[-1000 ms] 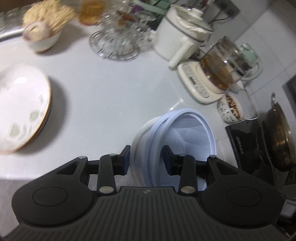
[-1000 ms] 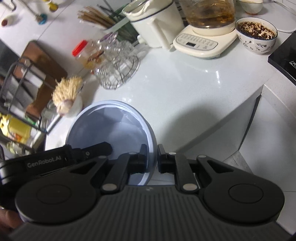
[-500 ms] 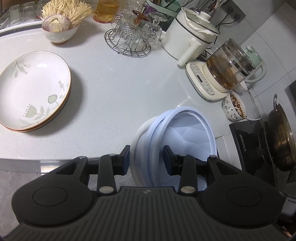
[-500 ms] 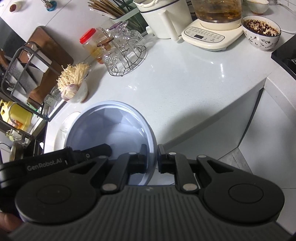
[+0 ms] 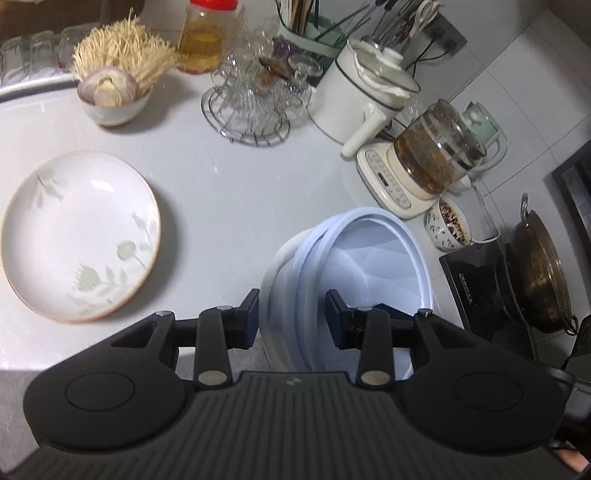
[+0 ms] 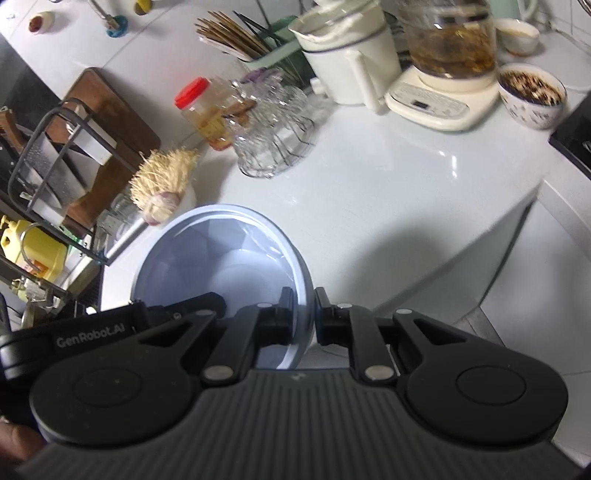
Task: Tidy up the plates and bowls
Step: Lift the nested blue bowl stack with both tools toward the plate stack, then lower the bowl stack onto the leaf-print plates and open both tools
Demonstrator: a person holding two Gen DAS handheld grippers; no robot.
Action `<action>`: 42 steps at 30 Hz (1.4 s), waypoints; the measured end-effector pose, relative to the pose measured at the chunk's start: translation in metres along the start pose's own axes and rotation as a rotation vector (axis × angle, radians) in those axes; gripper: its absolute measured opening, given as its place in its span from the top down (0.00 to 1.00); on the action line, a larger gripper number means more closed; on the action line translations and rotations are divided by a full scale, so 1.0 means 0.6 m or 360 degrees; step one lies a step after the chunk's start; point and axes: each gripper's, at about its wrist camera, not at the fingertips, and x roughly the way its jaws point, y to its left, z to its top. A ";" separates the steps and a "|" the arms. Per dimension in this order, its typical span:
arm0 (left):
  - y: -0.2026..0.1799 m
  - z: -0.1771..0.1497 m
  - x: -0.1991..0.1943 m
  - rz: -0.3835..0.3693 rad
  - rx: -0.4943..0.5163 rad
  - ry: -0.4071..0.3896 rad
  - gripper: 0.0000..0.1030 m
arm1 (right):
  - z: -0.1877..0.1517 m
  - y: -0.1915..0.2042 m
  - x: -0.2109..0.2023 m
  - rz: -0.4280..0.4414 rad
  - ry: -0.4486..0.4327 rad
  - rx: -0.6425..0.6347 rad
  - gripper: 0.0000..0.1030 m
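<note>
Lifted since before, both hand-held grippers, left [image 5: 291, 317] and right [image 6: 303, 314], stay clamped on the stacked bowls' [image 5: 373, 258] rims.

Pale blue bowls [image 5: 373, 258], white plate [image 5: 79, 236] with green leaf pattern, red-lidded jar [image 5: 205, 35]

White countertop [image 5: 229, 206] carries a floral plate [image 5: 79, 234] at left, a bowl of onion and enoki [image 5: 114, 105], a wire rack of glasses [image 5: 255, 107], a red-capped jar [image 5: 203, 40], a white cooker [image 5: 360, 96], a glass kettle [image 5: 424, 162], and a small patterned bowl [image 5: 447, 229].
</note>
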 end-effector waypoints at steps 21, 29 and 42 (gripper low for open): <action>0.181 0.082 -0.085 0.0011 -0.0132 -0.0141 0.59 | 0.021 0.196 0.078 0.0099 -0.0001 -0.0216 0.85; 0.257 0.102 -0.078 0.0048 -0.0218 -0.0120 0.59 | 0.019 0.251 0.137 0.0097 0.0082 -0.0258 0.85; 0.344 0.112 -0.006 0.0094 -0.0279 0.0073 0.59 | -0.002 0.277 0.243 -0.0006 0.0303 -0.0203 0.85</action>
